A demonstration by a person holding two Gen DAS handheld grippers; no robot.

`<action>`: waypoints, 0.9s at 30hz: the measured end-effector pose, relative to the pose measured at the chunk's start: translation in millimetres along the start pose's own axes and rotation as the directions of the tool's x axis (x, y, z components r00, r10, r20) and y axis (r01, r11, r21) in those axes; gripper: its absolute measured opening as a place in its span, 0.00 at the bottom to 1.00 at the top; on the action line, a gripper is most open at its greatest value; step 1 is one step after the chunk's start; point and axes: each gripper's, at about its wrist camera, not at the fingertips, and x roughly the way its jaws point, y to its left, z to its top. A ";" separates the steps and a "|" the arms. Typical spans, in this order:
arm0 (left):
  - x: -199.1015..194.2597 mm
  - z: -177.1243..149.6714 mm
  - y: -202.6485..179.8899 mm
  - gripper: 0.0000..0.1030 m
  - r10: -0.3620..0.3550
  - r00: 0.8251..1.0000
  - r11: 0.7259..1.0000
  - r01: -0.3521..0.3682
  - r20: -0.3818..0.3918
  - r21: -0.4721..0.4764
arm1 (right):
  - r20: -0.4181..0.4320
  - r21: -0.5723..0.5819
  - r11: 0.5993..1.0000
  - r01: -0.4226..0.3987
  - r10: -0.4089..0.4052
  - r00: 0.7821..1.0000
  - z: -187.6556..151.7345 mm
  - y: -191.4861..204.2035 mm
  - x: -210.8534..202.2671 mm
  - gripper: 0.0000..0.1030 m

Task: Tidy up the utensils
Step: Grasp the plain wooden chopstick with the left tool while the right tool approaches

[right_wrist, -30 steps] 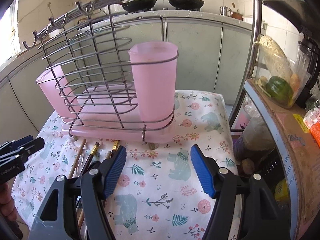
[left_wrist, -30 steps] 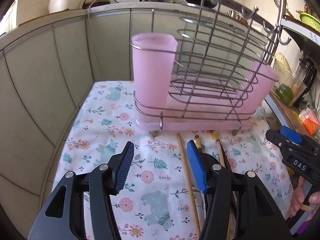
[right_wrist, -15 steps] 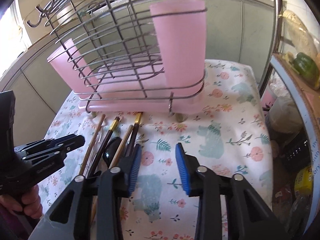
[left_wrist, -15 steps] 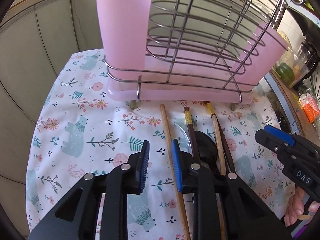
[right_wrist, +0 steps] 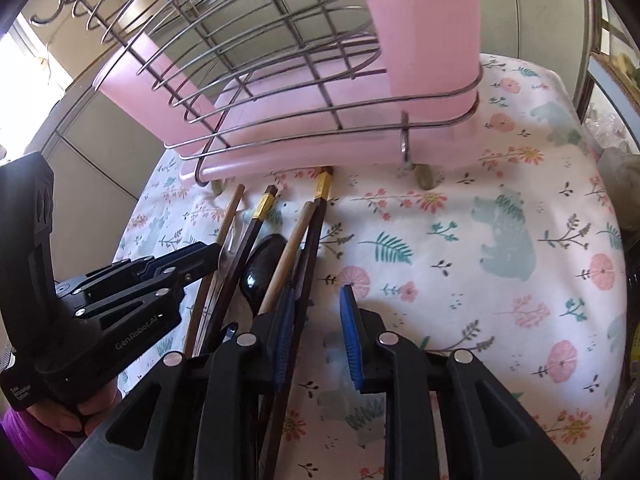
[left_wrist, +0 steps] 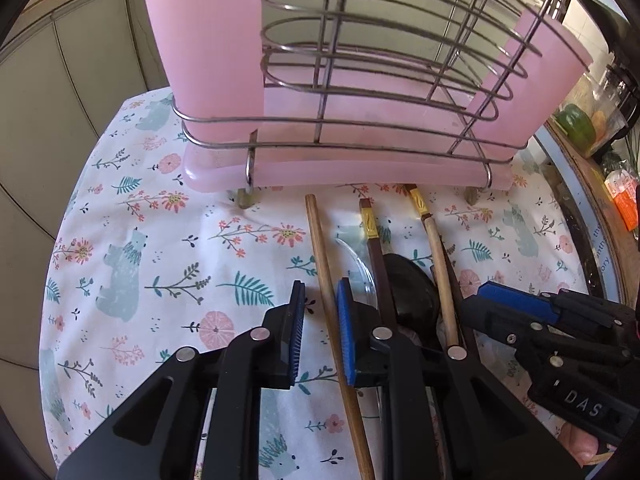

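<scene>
Several utensils lie side by side on the flowered cloth [left_wrist: 160, 240] in front of the wire rack [left_wrist: 360, 148] with its pink cups [left_wrist: 208, 40]. They are a pale wooden chopstick [left_wrist: 320, 248], gold-banded dark chopsticks [left_wrist: 374, 248], a black spoon [left_wrist: 412, 292] and a clear spoon. My left gripper [left_wrist: 321, 332] is closing with the wooden chopstick between its blue pads; a gap still shows on one side. My right gripper [right_wrist: 318, 332] is closing around a dark chopstick [right_wrist: 316, 232], and its right pad stands off. Each gripper shows in the other's view: the right gripper [left_wrist: 484, 306] and the left gripper [right_wrist: 208, 256].
Grey cabinet fronts [left_wrist: 80, 80] rise behind the cloth-covered table. At the right stands a shelf with a jar of vegetables [left_wrist: 580, 128] and an orange packet [left_wrist: 624, 196]. The rack's pink tray [right_wrist: 320, 152] sits just beyond the utensil tips. A hand [right_wrist: 64, 412] holds the left gripper.
Both grippers have dropped toward the utensils and tipped downward. Their jaws have narrowed from wide open to a small gap, each now straddling a chopstick. The rack looms closer.
</scene>
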 end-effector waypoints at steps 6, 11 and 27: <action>1.0 -3.0 2.9 0.07 0.003 1.000 0.999 -0.003 -0.005 -0.036 | -0.016 -0.017 1.000 -0.007 0.007 1.000 0.1 9.6 6.8 0.15; -0.2 -3.5 10.4 0.06 0.010 1.000 0.998 -0.011 -0.002 -0.064 | -0.017 -0.028 1.000 0.004 -0.004 1.000 1.0 16.3 8.2 0.08; -5.7 -6.7 19.0 0.06 0.036 0.999 0.995 -0.035 0.013 -0.089 | -0.028 -0.019 1.000 0.024 -0.024 0.999 3.1 22.7 16.2 0.10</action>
